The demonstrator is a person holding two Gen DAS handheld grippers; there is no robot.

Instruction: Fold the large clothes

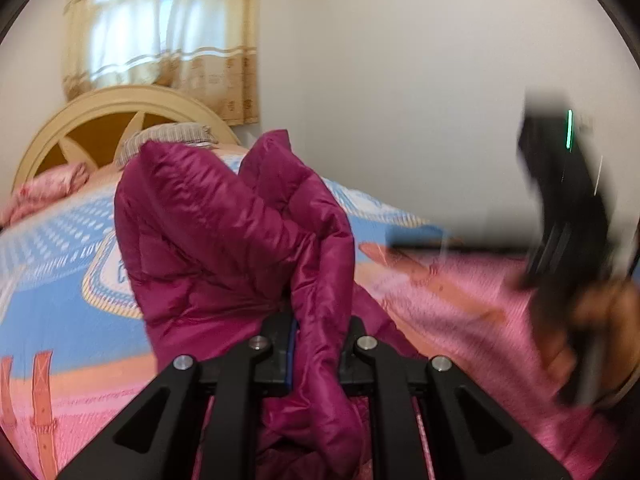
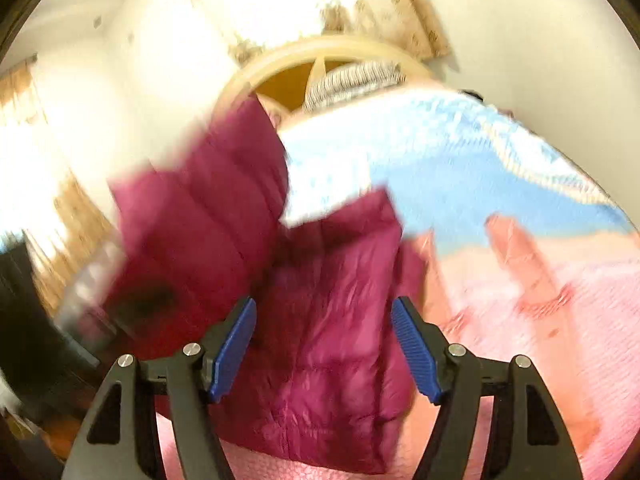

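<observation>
Left gripper (image 1: 316,344) is clamped on a bunched fold of the magenta puffer jacket (image 1: 224,232) mid-frame over the bed (image 1: 56,280), right gripper (image 2: 324,344) gapes empty, so that slick fabric could slide out and flop unfolded.

No text, label, brand or number can be read in either view. The only lettering is on the bedspread (image 1: 60,256), in the left wrist view: a row of dark letters runs along a pale blue band just left of the magenta jacket (image 1: 224,232), and more marks sit inside the white-bordered patch beside it (both too blurred to make out a single word). The same bedspread in the right wrist view is smeared by motion, and no characters show on it there. A thin green light glows on the right gripper (image 1: 568,200), with no figure on it.
</observation>
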